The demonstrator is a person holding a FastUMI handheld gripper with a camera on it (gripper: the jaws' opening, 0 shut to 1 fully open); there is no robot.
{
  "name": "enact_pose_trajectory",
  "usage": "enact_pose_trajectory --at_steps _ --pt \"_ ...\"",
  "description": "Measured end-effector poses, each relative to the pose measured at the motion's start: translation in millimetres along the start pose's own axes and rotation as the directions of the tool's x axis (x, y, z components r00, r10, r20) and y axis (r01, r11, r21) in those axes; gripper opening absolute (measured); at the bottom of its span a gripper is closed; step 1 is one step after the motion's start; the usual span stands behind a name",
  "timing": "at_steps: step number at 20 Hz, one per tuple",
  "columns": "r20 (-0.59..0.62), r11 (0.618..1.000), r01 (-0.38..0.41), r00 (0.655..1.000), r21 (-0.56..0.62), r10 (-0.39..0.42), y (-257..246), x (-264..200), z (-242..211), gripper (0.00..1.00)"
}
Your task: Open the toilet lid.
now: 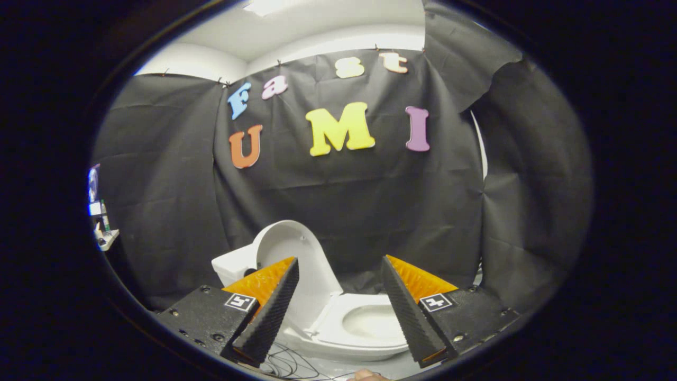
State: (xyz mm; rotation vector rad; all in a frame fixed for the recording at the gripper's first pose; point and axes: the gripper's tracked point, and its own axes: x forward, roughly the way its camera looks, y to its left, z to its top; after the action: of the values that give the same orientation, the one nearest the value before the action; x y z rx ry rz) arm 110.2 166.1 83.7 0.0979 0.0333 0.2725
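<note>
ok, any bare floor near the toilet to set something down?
Bare floor lies behind the toilet seat, up to the cloth wall. Crowded: cables in front of the bowl, raised lid and tank alongside. Gripper open, empty.

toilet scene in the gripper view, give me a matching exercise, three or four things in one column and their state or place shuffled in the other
Things:
1. toilet lid
2. toilet bowl
3. gripper
4. cables

States or places:
A. open, fingers spread apart, holding nothing
B. on the floor in front of the toilet
C. raised, standing upright at the back
D. uncovered, seen between the fingers

Pairs: 1-C, 2-D, 3-A, 4-B
</note>
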Motion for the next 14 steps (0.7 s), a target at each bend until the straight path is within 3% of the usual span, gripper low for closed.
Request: enact_pose_trajectory --at_steps 14 --pt "0.154 0.996 0.052 0.987 -0.076 -0.039 -51 -88 2 0.99"
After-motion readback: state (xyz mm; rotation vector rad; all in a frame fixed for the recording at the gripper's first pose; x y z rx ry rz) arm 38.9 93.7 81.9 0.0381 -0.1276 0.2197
